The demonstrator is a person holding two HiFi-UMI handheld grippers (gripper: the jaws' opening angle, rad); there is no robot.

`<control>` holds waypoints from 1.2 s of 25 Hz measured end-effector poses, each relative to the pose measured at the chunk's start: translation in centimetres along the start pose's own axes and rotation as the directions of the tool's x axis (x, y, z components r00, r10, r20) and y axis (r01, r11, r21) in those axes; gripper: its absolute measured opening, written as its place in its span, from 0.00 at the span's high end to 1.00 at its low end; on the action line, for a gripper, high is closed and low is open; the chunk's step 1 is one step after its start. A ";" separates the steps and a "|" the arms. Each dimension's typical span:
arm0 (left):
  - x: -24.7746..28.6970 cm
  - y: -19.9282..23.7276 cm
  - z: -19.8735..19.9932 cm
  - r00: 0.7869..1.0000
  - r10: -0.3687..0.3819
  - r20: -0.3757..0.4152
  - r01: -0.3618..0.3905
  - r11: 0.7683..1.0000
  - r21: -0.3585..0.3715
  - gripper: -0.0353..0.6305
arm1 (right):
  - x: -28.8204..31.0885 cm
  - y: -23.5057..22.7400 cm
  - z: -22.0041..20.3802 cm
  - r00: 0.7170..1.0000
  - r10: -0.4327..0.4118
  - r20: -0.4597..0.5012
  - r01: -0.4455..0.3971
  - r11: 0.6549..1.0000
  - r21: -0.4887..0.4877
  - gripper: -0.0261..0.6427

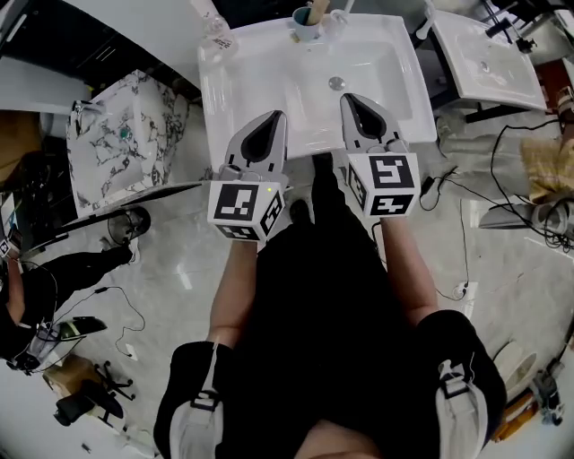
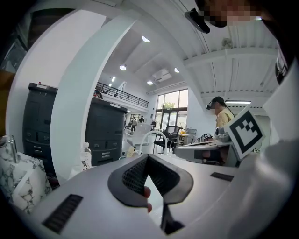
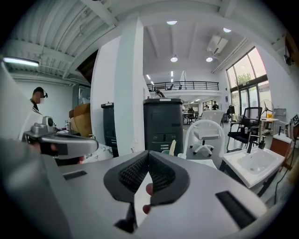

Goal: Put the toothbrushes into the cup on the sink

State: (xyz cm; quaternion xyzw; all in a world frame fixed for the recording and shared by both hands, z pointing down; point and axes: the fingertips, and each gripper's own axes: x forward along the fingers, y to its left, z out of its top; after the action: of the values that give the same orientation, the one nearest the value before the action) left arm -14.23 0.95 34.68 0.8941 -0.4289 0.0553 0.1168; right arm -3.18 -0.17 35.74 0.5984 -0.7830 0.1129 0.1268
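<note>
left hand-held gripper (image 1: 276,116): jaws pressed together, empty, above sink (image 1: 260,81) front edge
right hand-held gripper (image 1: 350,99): jaws together, empty, beside left
cup (image 1: 306,25): on sink back rim, toothbrush (image 1: 317,11) standing inside

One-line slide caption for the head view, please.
Left gripper and right gripper, shut and empty, over the front edge of the sink; cup at its back rim.

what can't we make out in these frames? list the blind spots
- Cup: head view, small, and its contents run off the top edge, so they can't be counted.
- Sink front edge: head view, covered by the left gripper and right gripper; anything lying under them is unseen.
- Bottle label: left gripper view, too small to read.
</note>
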 end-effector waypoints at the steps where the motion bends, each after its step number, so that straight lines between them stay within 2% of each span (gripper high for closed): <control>1: -0.4 -0.2 0.1 1.000 -0.005 0.005 0.005 1.000 0.005 0.93 | -0.9 0.2 0.2 1.000 0.000 0.017 0.000 1.000 0.005 0.92; 10: -2.8 -2.0 1.5 0.998 -0.041 0.046 0.039 0.999 0.032 0.93 | -6.5 1.3 1.5 0.994 -0.002 0.111 -0.003 0.999 0.049 0.92; 17: -3.3 -3.1 2.4 0.996 -0.046 0.076 0.043 0.998 0.042 0.93 | -8.4 1.2 2.3 0.986 0.022 0.164 -0.037 0.995 0.092 0.92; 30: -3.8 -3.8 1.9 0.997 -0.035 0.066 0.034 0.999 0.019 0.93 | -9.5 1.4 1.4 0.989 0.042 0.143 -0.054 0.996 0.075 0.92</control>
State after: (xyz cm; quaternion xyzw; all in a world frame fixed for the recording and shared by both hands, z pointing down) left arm -13.70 5.62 31.49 0.9037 -0.4165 0.0273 0.0954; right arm -2.26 8.36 31.21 0.5904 -0.7991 0.1042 0.0447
